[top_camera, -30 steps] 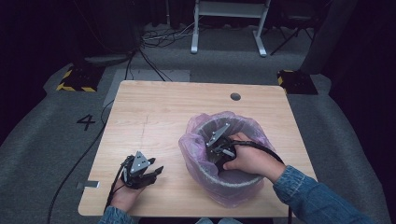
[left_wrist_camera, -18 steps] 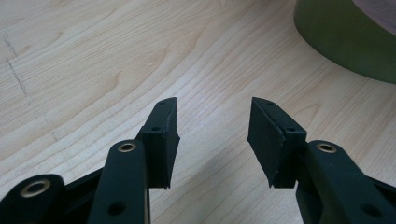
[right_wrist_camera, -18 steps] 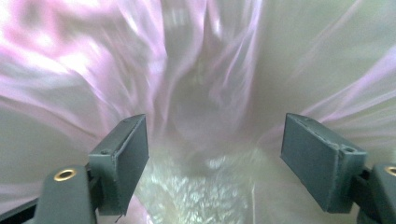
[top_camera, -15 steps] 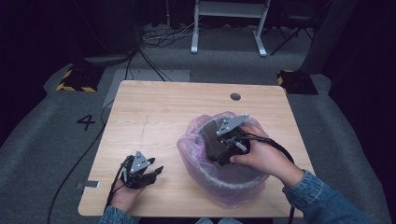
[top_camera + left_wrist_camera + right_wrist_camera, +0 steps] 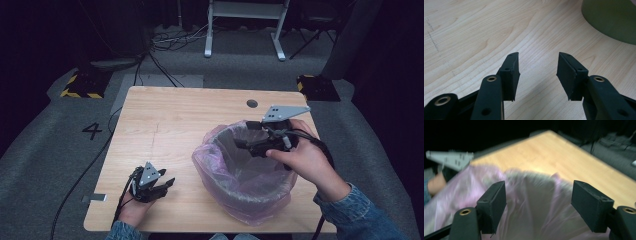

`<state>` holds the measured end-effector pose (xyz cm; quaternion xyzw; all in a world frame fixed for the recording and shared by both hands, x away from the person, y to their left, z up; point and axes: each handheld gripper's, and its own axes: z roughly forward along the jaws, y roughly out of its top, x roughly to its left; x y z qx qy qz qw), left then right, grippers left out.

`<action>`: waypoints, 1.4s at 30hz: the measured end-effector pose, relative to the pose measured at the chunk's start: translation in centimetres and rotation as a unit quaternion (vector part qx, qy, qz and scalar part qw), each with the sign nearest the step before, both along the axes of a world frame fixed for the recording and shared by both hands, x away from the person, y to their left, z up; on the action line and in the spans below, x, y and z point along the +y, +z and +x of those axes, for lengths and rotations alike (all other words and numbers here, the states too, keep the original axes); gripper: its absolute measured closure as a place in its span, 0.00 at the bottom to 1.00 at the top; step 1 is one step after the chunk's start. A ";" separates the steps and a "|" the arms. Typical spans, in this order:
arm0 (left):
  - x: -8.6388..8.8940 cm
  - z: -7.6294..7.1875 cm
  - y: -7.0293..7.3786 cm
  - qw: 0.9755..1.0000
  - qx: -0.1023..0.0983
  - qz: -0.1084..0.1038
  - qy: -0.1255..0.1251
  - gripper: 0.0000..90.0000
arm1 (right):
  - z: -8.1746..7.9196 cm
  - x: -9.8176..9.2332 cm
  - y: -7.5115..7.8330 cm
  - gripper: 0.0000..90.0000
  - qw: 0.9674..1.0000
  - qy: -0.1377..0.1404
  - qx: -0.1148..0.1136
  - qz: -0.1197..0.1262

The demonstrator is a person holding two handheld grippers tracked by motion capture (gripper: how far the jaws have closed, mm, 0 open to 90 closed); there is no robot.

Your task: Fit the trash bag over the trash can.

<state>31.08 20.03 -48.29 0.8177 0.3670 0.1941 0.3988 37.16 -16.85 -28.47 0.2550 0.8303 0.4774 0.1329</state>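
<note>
- Pink translucent bag (image 5: 220, 155) lines a round grey bin (image 5: 250, 192) on the right half of the wooden table (image 5: 175, 125), near the near edge. Bag rim is folded over the bin's lip and hangs down the outside.
- Right gripper (image 5: 240, 145) is held above the bin's far-right rim, pointing left across the mouth. Grey three-cornered plate (image 5: 284, 113) on top, hand behind it, cable trailing off to the right.
- Right gripper view: jaws stand wide apart, pads bare, the bag (image 5: 534, 202) is seen past the gap but not touching either pad. Jaws have just been closing a little; nothing between them.
- Same view is motion-blurred; the other gripper's grey plate (image 5: 449, 158) sits at the far left of it.
- Left gripper (image 5: 167, 184) rests on the table near-left, just left of the bin and apart from it, tips pointing right.
- Left gripper view: jaws released, clear gap with plain wood grain between the pads (image 5: 512, 75); bin wall (image 5: 611, 20) in the upper right corner, olive-looking there.
- Writing: a "4" (image 5: 92, 131) marked on the grey floor left of the table. No brand or label readable on bag, bin or grippers.
- Round dark grommet (image 5: 252, 103) in the table's far-right area.
</note>
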 end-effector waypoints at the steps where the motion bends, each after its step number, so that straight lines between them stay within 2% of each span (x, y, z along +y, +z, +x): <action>1: 0.0 0.0 0.0 1.000 0.001 -0.001 0.000 0.58 | 0.0 -0.4 0.3 0.31 1.000 -0.003 -0.011 0.018; 3: 0.0 0.0 0.0 1.000 0.000 0.002 -0.001 0.58 | 0.0 -0.8 0.6 0.31 0.999 -0.009 -0.019 0.040; 5: -0.1 0.0 0.0 1.000 0.000 0.002 -0.001 0.58 | -0.1 -1.2 0.8 0.31 0.998 -0.017 -0.028 0.049; 9: 0.0 0.0 0.1 1.000 0.000 0.000 0.000 0.58 | -0.1 -2.2 1.3 0.31 0.998 -0.030 -0.037 0.036; 13: 0.1 0.0 0.0 1.000 0.002 0.000 0.001 0.58 | -0.1 -4.3 1.7 0.31 0.997 -0.055 -0.043 0.026; 20: 0.2 0.2 0.1 1.000 -0.001 0.004 0.003 0.57 | -0.5 -9.3 1.5 0.31 0.993 -0.110 -0.043 0.026; 24: 0.4 0.4 0.1 1.000 0.002 0.004 0.009 0.56 | -0.7 -12.0 1.1 0.31 0.989 -0.141 -0.039 0.025; 31: 1.7 0.3 -0.1 1.000 0.005 0.008 0.026 0.54 | -1.3 -15.5 -0.6 0.31 0.984 -0.176 -0.028 0.010; 34: 2.2 0.2 -0.3 0.999 0.014 0.014 0.029 0.53 | -1.5 -16.4 -1.6 0.31 0.982 -0.188 -0.023 -0.001; 36: 2.4 0.2 -0.4 0.999 0.015 0.022 0.029 0.52 | -1.6 -17.0 -2.4 0.31 0.981 -0.192 -0.018 -0.007; 42: 3.2 0.1 -0.6 0.999 0.020 0.022 0.038 0.51 | -1.8 -18.4 -5.4 0.31 0.979 -0.203 0.003 -0.018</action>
